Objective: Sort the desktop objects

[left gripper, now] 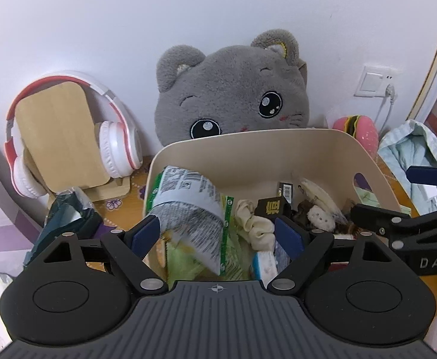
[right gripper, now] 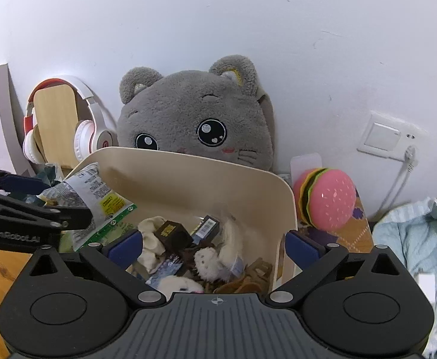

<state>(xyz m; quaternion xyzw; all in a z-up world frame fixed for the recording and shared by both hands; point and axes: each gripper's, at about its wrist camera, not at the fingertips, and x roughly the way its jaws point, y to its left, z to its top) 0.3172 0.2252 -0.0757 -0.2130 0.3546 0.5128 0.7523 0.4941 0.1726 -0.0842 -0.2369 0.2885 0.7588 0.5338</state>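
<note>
cream plastic bin right in the middle of the desk, already holding lots of small stuff: a cream cloth hair scrunchie, a small dark box with gold print, a white fluffy toy. white and green crinkly snack packet up against the bin's left wall, top end poking over the rim, bottom end down inside and a bit blurry.

left gripper spread wide at the near side of the bin, packet between its blue pads but not pinched, with one pad well apart from it. right gripper spread wide too, pinching nothing, one blue pad inside the bin and the other outside its right wall.

looks like the putting-in step, with the packet free of the pads and in the bin. probably a good part of the sorting done, going by how full the bin is.

next, likely: lift the left gripper up and away without catching the packet. then go for something not put away, maybe the dark green crumpled bag on the desk just left of the bin, below the white and red headphones. calls for open pads lowered around a fold of the bag, then a soft squeeze. crinkly stuff, so could slip out. pink squishy burger toy and pale blue cloth also out on the right, beside the bin.
</note>
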